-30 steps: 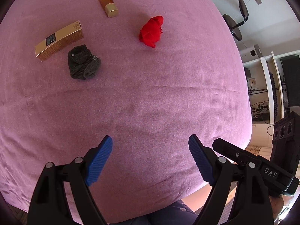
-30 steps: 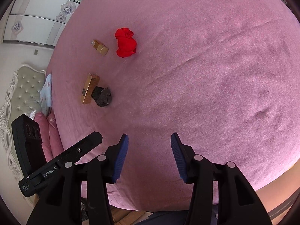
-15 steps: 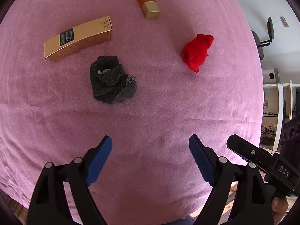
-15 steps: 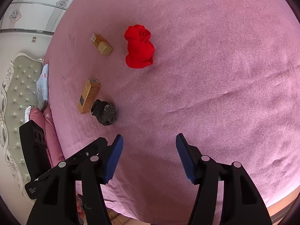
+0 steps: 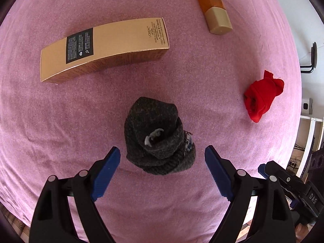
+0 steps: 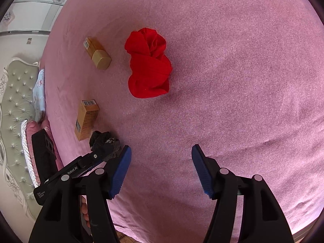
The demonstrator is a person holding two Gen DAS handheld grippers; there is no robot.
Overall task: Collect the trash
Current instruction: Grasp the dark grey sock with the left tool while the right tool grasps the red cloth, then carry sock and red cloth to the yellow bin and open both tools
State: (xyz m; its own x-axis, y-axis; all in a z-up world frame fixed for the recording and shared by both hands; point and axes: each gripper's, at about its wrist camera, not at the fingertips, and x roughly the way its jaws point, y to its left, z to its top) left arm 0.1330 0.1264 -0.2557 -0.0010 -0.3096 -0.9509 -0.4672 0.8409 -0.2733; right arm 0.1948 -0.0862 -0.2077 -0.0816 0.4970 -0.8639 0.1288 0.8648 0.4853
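On the pink bedspread [image 5: 60, 121] lies a rolled dark grey sock [image 5: 158, 139] just ahead of my left gripper [image 5: 163, 154], which is open; its blue pads flank the sock's near end without touching it. A gold carton [image 5: 105, 48] and an amber bottle with a beige cap [image 5: 214, 10] lie beyond. A red rolled cloth [image 5: 261, 95] sits to the right. In the right wrist view the red cloth [image 6: 148, 64] lies well ahead of my right gripper [image 6: 161, 151], whose jaws are opening with nothing between them. The grey sock [image 6: 103, 141], carton [image 6: 87, 119] and bottle [image 6: 97, 52] show at left.
A tufted headboard [image 6: 14, 105] and a pillow [image 6: 40, 89] are at the left of the right wrist view. Shelving and cables [image 5: 309, 133] stand past the bed's right edge. The left gripper's body [image 6: 66, 174] reaches in at the lower left of the right wrist view.
Both grippers have come down and forward over the bed. The grey sock now lies between the left pads' tips. The right jaws have widened and the red cloth looms larger.
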